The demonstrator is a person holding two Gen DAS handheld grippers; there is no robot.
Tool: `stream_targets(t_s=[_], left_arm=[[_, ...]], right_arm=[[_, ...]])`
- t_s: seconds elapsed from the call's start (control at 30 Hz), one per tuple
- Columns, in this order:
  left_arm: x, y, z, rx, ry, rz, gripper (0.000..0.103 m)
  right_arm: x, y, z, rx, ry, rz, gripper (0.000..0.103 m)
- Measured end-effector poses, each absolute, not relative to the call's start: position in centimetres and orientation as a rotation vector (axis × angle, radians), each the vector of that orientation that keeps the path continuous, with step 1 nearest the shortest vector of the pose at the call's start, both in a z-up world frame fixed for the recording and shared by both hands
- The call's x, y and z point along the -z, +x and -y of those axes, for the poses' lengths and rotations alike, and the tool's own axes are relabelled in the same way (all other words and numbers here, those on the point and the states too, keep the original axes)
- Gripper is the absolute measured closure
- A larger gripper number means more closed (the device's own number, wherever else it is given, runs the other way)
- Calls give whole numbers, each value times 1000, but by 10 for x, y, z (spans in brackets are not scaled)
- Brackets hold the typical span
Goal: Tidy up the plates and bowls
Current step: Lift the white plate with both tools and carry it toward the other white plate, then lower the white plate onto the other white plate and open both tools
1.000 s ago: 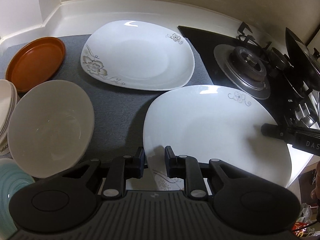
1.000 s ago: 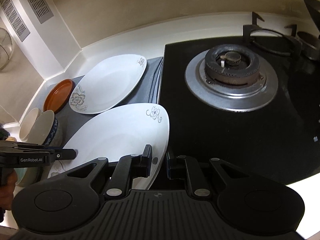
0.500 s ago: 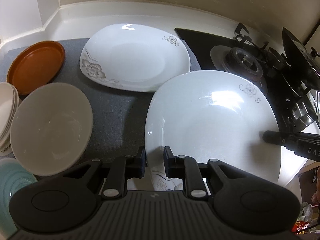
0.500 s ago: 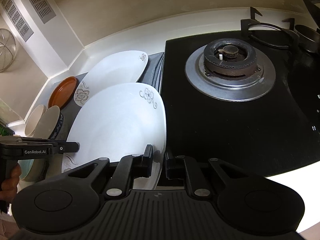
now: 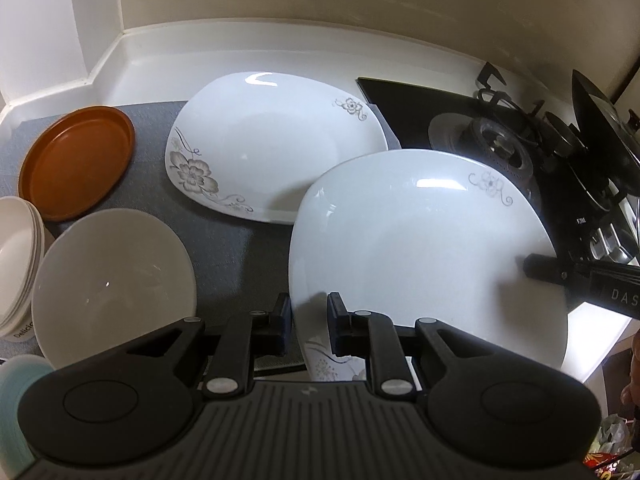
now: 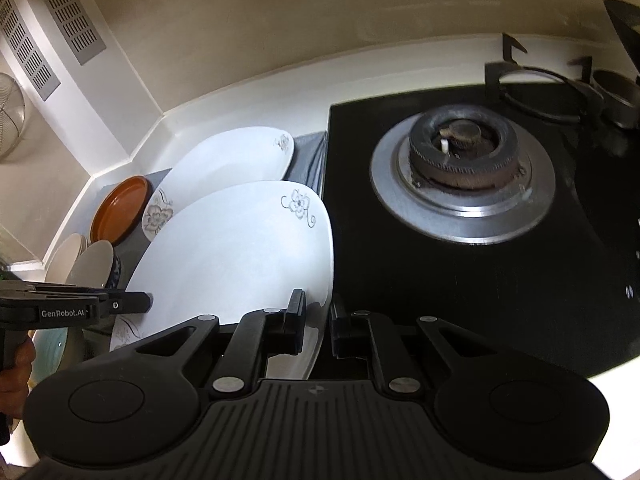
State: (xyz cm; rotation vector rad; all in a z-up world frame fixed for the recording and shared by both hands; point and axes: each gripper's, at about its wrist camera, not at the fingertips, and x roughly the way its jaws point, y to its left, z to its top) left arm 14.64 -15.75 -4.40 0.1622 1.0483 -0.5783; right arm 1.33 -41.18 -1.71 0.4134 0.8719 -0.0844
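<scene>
Left wrist view shows the whole dish spread: second floral plate [image 5: 276,152] flat on the grey mat [image 5: 224,248] at 12 o'clock, orange dish [image 5: 76,162] at 10, white bowl [image 5: 112,284] at 9 with stacked bowls [image 5: 16,256] beside it at the left edge, a teal ribbed piece [image 5: 16,392] at 8. Right wrist view compresses all that into its 9–10 o'clock corner and instead gives the black hob [image 6: 500,272] and its burner [image 6: 464,152] at 1–2 o'clock, plus wall vents [image 6: 64,4] at 11. The held floral plate [image 5: 424,248] is up off the counter [image 5: 248,60], tilted, overlapping the mat edge and the hob, with its far rim near the second plate. Left gripper [image 5: 308,324]: fingers nearly closed, pinching the plate's near-left rim, one finger either side of the edge. Right gripper [image 6: 318,320]: fingers almost together, clamped on the plate's right rim; it enters the left view at 3 o'clock. In the right view the left gripper's tip sits on the plate at 9 o'clock, hand [image 6: 16,364] behind it.
</scene>
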Motion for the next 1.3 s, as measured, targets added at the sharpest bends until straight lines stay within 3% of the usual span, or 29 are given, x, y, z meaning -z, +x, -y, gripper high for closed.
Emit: stream_targets(t_s=[1.3], left_arm=[[51, 284, 173, 434, 171, -1103, 83]], right_arm=[[41, 154, 406, 66, 386, -916, 87]])
